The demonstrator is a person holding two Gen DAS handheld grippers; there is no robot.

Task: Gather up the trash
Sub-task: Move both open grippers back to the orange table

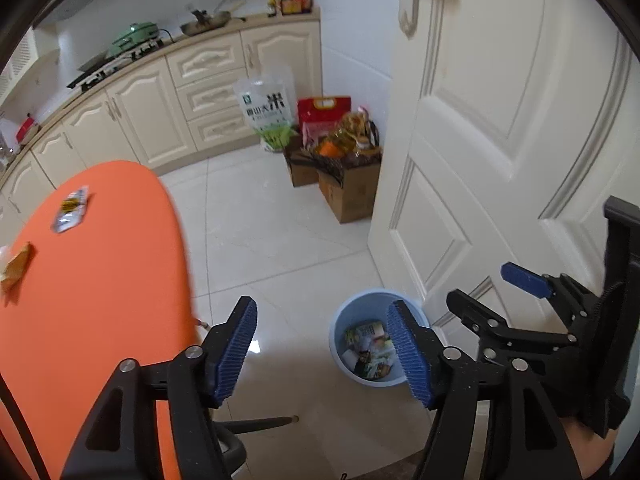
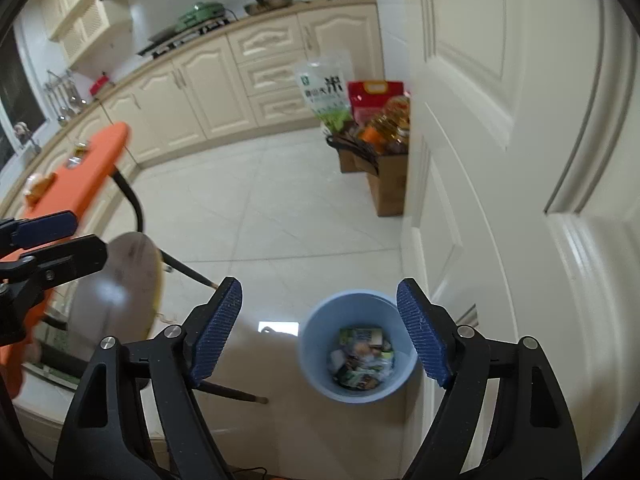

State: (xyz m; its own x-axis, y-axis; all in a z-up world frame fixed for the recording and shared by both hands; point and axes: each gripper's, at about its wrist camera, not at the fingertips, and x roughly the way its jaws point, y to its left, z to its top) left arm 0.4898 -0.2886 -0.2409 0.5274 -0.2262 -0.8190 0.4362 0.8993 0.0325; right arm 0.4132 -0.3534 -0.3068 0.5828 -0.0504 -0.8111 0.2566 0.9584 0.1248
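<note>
Kitchen of cream cabinets (image 2: 224,80) and pale floor tiles (image 1: 280,240), white door (image 1: 500,120) at 3 o'clock. Blue bin (image 2: 320,368) down on the floor by the door foot, at 6 o'clock in the right wrist view, set low and open-topped, likely so wrappers can simply drop in. Already part filled with crumpled packets (image 2: 362,356); print on them too small to read. Left gripper (image 1: 324,348) hanging over the floor beside the bin, fingers spread, nothing between them. Right gripper (image 2: 320,332) poised right above the bin mouth, fingers also spread wide and empty, which fits a fresh release into it. Orange table (image 1: 100,300) at 9 o'clock carrying more trash: a silvery wrapper (image 1: 71,210) and a crumpled tan scrap (image 1: 18,266), well apart from the bin and not yet collected. Against the cabinets at 12 o'clock, a rice bag (image 1: 268,112) marked with a large "米", other characters unclear; red bag (image 1: 322,114) and cardboard boxes (image 1: 352,192) just beside it, probably stored groceries, not trash.
</note>
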